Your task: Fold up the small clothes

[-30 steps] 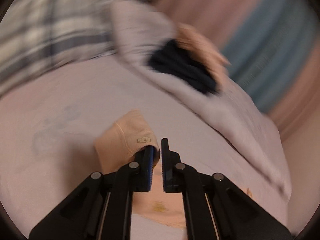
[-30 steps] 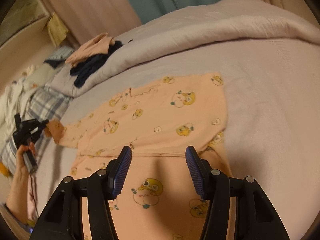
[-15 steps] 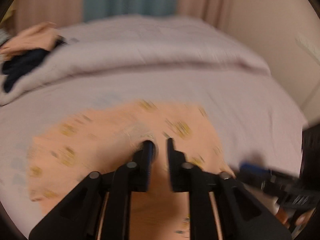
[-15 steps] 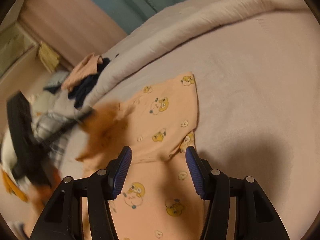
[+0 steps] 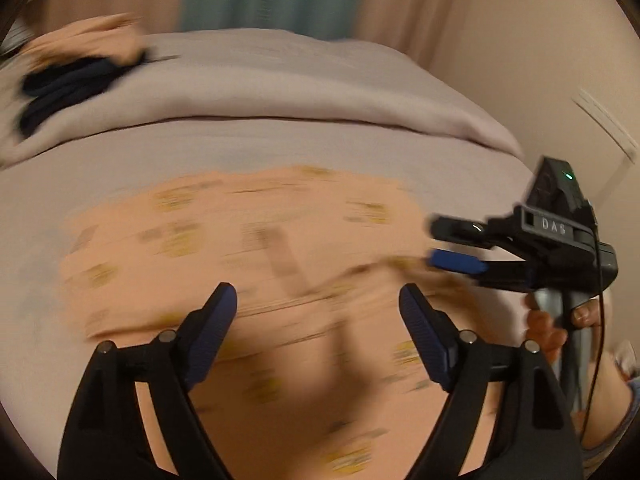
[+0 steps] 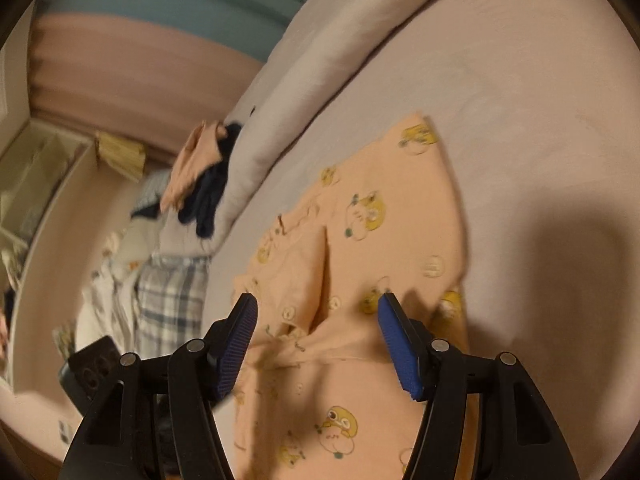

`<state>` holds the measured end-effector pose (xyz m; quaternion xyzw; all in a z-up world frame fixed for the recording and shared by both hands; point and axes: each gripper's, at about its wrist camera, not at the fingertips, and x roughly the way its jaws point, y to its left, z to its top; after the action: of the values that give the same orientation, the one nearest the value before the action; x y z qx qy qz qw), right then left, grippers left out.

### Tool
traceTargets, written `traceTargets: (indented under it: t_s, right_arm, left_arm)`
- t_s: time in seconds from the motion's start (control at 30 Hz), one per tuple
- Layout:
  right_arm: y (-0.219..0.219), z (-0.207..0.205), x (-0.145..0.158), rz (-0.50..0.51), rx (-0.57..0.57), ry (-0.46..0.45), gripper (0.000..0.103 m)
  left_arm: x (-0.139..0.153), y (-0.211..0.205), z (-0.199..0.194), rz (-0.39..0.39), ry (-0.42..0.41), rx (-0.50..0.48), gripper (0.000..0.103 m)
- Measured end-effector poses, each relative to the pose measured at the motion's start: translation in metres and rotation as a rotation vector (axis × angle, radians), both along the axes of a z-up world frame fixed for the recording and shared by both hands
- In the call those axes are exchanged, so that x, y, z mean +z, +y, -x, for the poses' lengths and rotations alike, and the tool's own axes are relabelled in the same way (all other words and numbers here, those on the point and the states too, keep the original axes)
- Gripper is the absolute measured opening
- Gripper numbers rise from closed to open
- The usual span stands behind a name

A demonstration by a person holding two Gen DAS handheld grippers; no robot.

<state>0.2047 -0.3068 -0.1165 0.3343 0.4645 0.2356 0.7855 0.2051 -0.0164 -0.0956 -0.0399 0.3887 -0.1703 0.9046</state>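
Peach garment (image 6: 400, 248), a small printed top with yellow cartoon figures, lies spread on the pinkish-grey bed sheet (image 6: 540, 100), roughly mid-bed, below the rolled duvet (image 6: 340, 40). One side panel or sleeve appears turned inward over the body: right wrist view shows a raised crease running down the middle of the cloth with an overlapping flap on the left. Judged state: first fold in place, opposite side and the final crosswise fold not yet done; garment not yet a compact packet. Left gripper (image 5: 318, 312) hovers above the near part of the cloth, jaws spread wide, nothing between them. Right gripper (image 6: 318, 316) likewise wide apart and holding nothing, poised over the crease area; its blue pads (image 6: 396, 344) look clear of the fabric, though contact cannot be ruled out under the tips. Left wrist view is heavily motion-blurred, so fabric detail there is unreliable; it does show the right gripper entering at right, held by the person's hand (image 5: 548, 328). Other clothes: a small heap of peach and dark navy items (image 6: 204, 176) sits on the duvet's far end, and plaid fabric (image 6: 172, 292) lies past the bed's left edge. These look unfolded, so the overall task seems early. Risk: thin knit may drag and undo the flap if pinched carelessly
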Motion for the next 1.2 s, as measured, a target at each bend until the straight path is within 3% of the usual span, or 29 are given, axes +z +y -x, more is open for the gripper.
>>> traceTargets:
  t_s: [0.03, 0.1, 0.2, 0.27, 0.33, 0.43, 0.53, 0.7, 0.83, 0.9, 0.93, 0.97, 1.07, 1.2]
  right_arm:
    - [0.004, -0.004, -0.002, 0.046, -0.002, 0.026, 0.063]
    - [0.013, -0.008, -0.005, 0.023, 0.026, 0.058, 0.063]
    - [0.031, -0.008, 0.004, 0.054, 0.058, 0.018, 0.063]
    - [0.052, -0.005, 0.021, 0.174, 0.102, -0.078, 0.063]
    - [0.087, 0.008, 0.042, 0.449, 0.164, -0.266, 0.063]
    - [0.130, 0.026, 0.049, 0.692, 0.332, -0.434, 0.063]
    - [0.148, 0.035, 0.044, 0.862, 0.417, -0.518, 0.061]
    - [0.155, 0.033, 0.031, 0.945, 0.521, -0.555, 0.054]
    - [0.172, 0.026, 0.026, 0.980, 0.581, -0.565, 0.048]
    - [0.174, 0.020, 0.020, 0.994, 0.595, -0.537, 0.030]
    - [0.174, 0.016, 0.018, 0.998, 0.588, -0.527, 0.026]
    - [0.172, 0.014, 0.017, 0.981, 0.573, -0.524, 0.014]
    - [0.145, 0.013, 0.030, 0.810, 0.454, -0.491, 0.010]
    - [0.070, 0.009, 0.046, 0.392, 0.208, -0.396, 0.010]
  left_arm:
    - [-0.003, 0.019, 0.002, 0.007, 0.012, 0.049, 0.083]
    - [-0.010, 0.051, 0.005, 0.047, 0.048, 0.124, 0.083]
    - [-0.019, 0.096, 0.013, 0.105, 0.075, 0.248, 0.083]
    - [-0.026, 0.119, 0.019, 0.145, 0.099, 0.311, 0.083]
    - [-0.029, 0.129, 0.025, 0.173, 0.110, 0.339, 0.083]
    - [-0.029, 0.133, 0.032, 0.180, 0.117, 0.348, 0.083]
    - [-0.026, 0.131, 0.035, 0.184, 0.113, 0.333, 0.083]
    - [-0.029, 0.132, 0.033, 0.196, 0.111, 0.309, 0.083]
    - [-0.030, 0.132, 0.031, 0.207, 0.121, 0.310, 0.083]
    - [-0.030, 0.132, 0.031, 0.213, 0.124, 0.313, 0.083]
    - [-0.031, 0.132, 0.030, 0.214, 0.127, 0.315, 0.083]
    - [-0.031, 0.133, 0.029, 0.215, 0.130, 0.317, 0.083]
    - [-0.031, 0.132, 0.028, 0.219, 0.137, 0.318, 0.083]
    - [-0.034, 0.126, 0.025, 0.210, 0.145, 0.303, 0.083]
